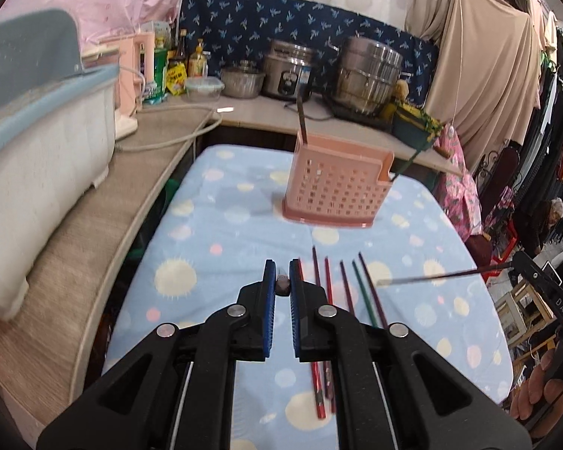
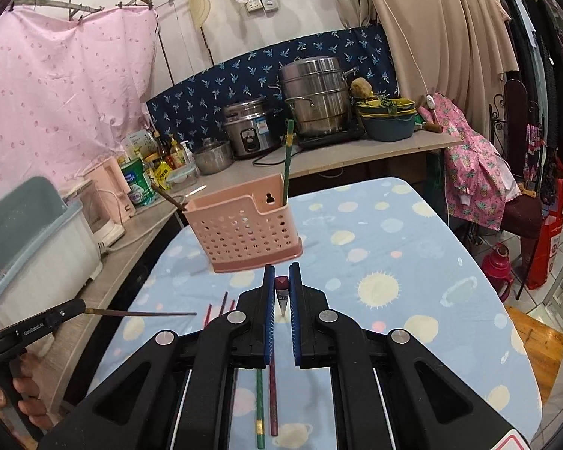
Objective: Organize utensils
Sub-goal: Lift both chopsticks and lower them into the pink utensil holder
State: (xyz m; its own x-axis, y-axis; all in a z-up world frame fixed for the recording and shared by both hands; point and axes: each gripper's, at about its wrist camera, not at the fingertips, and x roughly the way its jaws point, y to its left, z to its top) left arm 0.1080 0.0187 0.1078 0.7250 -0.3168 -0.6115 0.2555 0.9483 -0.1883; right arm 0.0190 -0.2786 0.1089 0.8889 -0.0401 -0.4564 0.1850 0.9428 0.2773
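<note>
Left wrist view: our left tool (image 1: 282,285) is nearly closed, pads clamped on a dark chopstick (image 1: 282,285) seen end-on between them. Loose chopsticks (image 1: 347,288) lie fanned on the counter (image 1: 214,225) just right of the tool, red, dark and one green, close together, some touching. The pink basket (image 1: 337,187) stands upright further back, one stick (image 1: 302,120) poking up at its left end and one leaning out at the right. At the right edge the right tool (image 1: 529,273) holds a thin dark stick (image 1: 443,276) roughly level above the counter.

Right wrist view: our right tool (image 2: 281,292) is likewise nearly closed on a maroon-ended stick (image 2: 281,285), pinched end-on. A green stick (image 2: 259,405) and a maroon one (image 2: 273,405) lie on the counter under the tool. The basket (image 2: 244,232) is just ahead, a green stick (image 2: 287,157) upright in its right end. The left tool (image 2: 56,317) shows at the left edge with its stick (image 2: 142,314) sticking out sideways.

Handling, as we judge it: sticks are light, stiff, thin and probably slick lacquer, so they'll pivot in the pads if pinched near one end. We'd grip near the middle or thick end. Neighbours lie tight together, so watch for double picks. The basket looks light plastic; a hard poke could tip or shift it. Drop sticks in tip-down from above.
</note>
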